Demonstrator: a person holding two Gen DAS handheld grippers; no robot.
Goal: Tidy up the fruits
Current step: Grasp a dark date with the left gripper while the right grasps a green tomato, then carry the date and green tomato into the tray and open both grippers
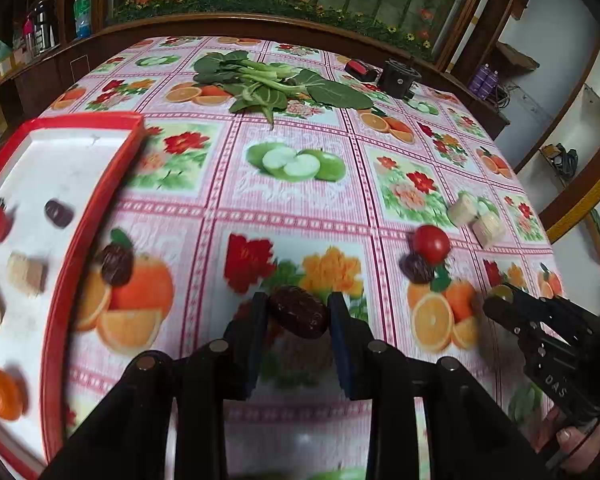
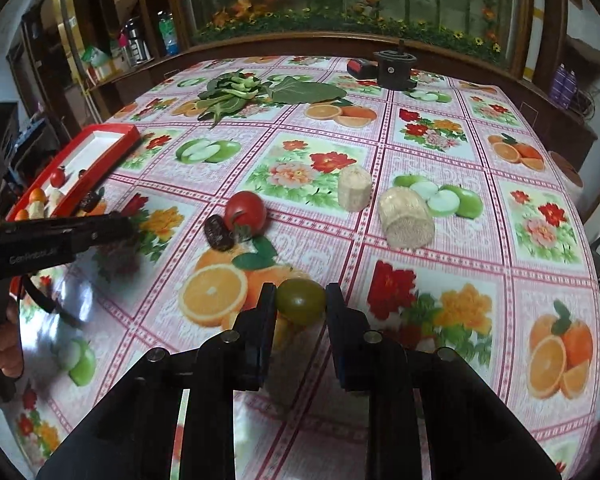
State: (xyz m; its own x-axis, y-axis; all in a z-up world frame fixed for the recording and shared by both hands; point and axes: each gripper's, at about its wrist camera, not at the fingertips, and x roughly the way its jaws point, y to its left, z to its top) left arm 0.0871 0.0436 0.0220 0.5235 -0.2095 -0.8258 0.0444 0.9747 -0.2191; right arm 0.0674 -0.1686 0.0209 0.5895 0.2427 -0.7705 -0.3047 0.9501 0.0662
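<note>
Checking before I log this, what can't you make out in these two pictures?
- Left wrist view: red tray contents are motion-blurred, and the frame edge cuts its left side.
- Right wrist view: the left tool hides the tray's near end.
- Both views: distant shelf bottles are too small to read.

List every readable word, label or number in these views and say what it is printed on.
"DAS": on the right gripper body, seen from the left wrist view.
"GenRobot.AI", blurred, best guess: on the left gripper body, seen from the right wrist view.
Labels on the shelf bottles: too small to read.
</note>
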